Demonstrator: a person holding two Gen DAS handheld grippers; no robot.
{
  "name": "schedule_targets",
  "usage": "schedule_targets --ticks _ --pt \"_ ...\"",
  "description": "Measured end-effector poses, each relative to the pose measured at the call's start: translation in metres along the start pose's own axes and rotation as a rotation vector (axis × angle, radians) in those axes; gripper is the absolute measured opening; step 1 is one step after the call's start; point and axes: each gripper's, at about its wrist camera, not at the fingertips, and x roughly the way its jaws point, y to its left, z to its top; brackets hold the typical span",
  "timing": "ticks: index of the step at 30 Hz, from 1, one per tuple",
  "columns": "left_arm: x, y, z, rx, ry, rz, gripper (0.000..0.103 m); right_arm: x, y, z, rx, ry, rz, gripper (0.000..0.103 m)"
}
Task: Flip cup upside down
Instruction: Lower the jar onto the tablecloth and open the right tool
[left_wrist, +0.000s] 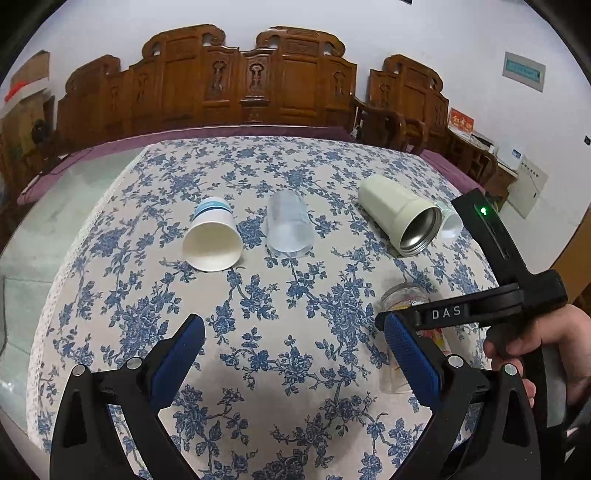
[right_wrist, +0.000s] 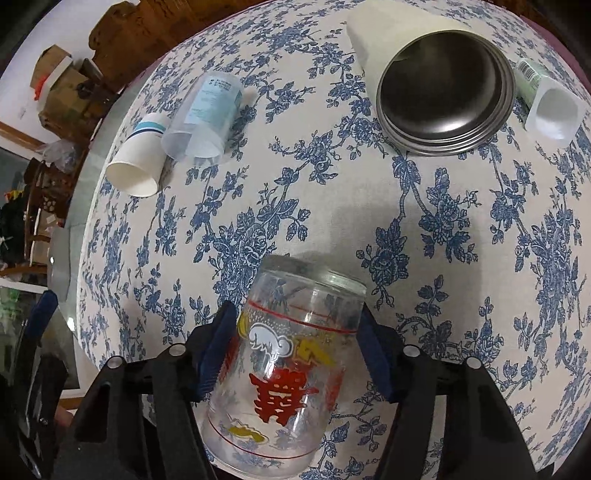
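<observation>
A clear glass cup (right_wrist: 284, 365) with red and yellow print sits between the fingers of my right gripper (right_wrist: 297, 347), which is shut on it. The cup stands with its thick base up and its mouth down, close to or on the tablecloth. In the left wrist view the same cup (left_wrist: 402, 295) shows at the right, behind the right gripper's black body (left_wrist: 480, 306) and the hand holding it. My left gripper (left_wrist: 295, 343) is open and empty, above the near part of the table.
On the blue-flowered tablecloth (left_wrist: 295, 302) lie a white paper cup (left_wrist: 212, 240), a clear plastic cup (left_wrist: 290, 229), a cream steel-lined tumbler (left_wrist: 402, 218) and a small white plastic cup (left_wrist: 451, 225), all on their sides. Carved wooden chairs (left_wrist: 251, 81) stand behind the table.
</observation>
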Motion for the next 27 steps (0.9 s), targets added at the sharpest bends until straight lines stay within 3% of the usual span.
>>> schedule_targets --ticks 4,10,18,27 --pt "0.001 0.000 0.000 -0.003 0.003 -0.001 0.094 -0.008 -0.004 -0.001 -0.002 -0.021 0.001 0.059" --pt "0.002 0.000 -0.001 -0.005 0.007 -0.001 0.094 -0.042 0.002 -0.009 -0.101 -0.149 -0.001 0.059" --pt "0.003 0.000 -0.001 0.003 0.009 -0.001 0.094 -0.078 0.016 -0.026 -0.315 -0.347 -0.127 0.059" --pt "0.004 -0.002 -0.002 0.009 0.011 0.003 0.094 -0.066 0.027 -0.026 -0.391 -0.362 -0.186 0.058"
